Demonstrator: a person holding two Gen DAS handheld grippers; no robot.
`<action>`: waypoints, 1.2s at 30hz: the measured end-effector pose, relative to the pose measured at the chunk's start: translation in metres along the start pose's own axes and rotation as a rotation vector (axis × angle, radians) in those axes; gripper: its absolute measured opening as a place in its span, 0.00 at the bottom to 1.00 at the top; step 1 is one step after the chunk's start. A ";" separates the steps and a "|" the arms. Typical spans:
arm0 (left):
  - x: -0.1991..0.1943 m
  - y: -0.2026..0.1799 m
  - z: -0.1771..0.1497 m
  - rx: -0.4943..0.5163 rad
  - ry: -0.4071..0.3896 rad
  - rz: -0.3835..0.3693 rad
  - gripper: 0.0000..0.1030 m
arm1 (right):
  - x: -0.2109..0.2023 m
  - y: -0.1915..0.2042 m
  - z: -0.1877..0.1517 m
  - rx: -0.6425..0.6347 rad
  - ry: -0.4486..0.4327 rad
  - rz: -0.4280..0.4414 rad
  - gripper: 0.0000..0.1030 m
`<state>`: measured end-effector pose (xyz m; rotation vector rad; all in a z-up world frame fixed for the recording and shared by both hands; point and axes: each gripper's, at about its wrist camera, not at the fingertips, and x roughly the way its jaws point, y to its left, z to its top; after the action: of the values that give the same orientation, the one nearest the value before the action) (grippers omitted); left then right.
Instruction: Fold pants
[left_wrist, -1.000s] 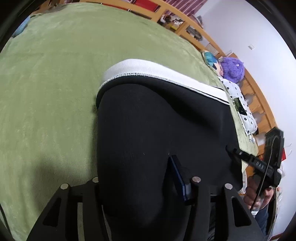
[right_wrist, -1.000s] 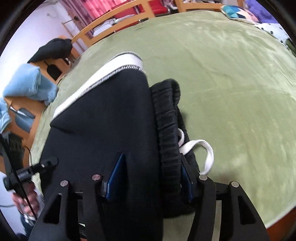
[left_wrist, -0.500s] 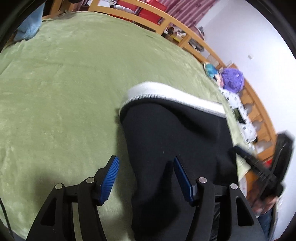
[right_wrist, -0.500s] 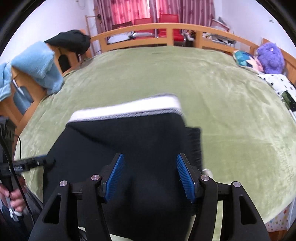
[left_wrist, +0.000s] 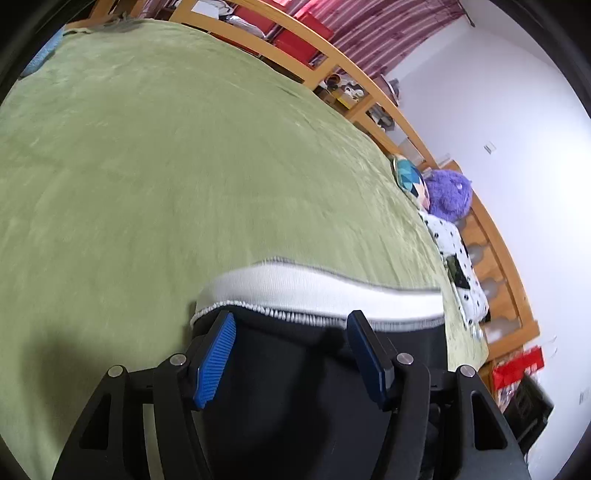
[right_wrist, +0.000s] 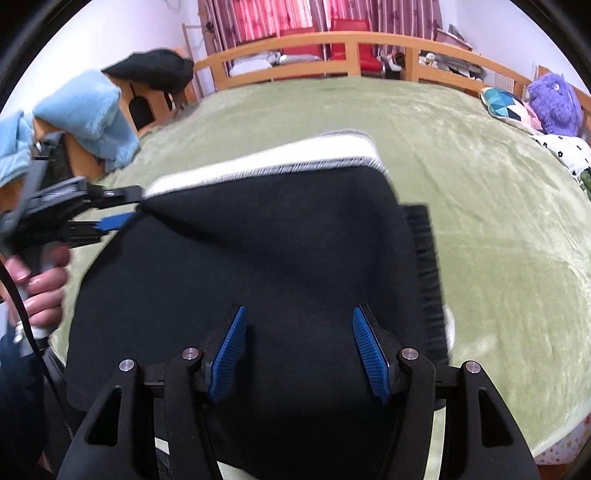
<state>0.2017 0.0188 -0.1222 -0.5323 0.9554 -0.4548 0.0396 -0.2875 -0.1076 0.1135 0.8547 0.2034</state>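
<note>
The black pants (right_wrist: 266, 258) lie folded on the green blanket (right_wrist: 498, 221), with a white band (right_wrist: 266, 164) along the far edge and a ribbed black waistband (right_wrist: 424, 280) on the right. My right gripper (right_wrist: 297, 349) is open and empty over the near part of the fabric. My left gripper (left_wrist: 290, 350) is open and empty just behind the white band (left_wrist: 317, 291). It also shows in the right wrist view (right_wrist: 110, 221), at the pants' left corner.
A wooden bed rail (right_wrist: 332, 48) runs around the bed. A purple plush toy (right_wrist: 554, 103) and a patterned pillow (right_wrist: 506, 103) lie at the far right. Blue towels (right_wrist: 85, 114) and a dark garment (right_wrist: 155, 70) hang at the left.
Both grippers have opened and let go of the pants, then drawn back. The fold now lies flat on the blanket and the left gripper sits by the white band.
</note>
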 end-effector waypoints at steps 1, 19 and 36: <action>0.003 0.000 0.004 -0.006 -0.002 -0.007 0.58 | 0.000 -0.005 0.001 0.012 0.000 0.013 0.57; -0.033 -0.015 -0.143 0.181 0.091 0.246 0.65 | 0.000 -0.050 -0.042 0.092 -0.003 -0.078 0.57; 0.034 -0.045 0.001 0.251 -0.018 0.277 0.65 | 0.077 -0.043 0.070 -0.029 0.021 0.023 0.00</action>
<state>0.2140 -0.0355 -0.1159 -0.1730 0.9231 -0.3134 0.1473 -0.3133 -0.1267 0.0946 0.8715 0.2389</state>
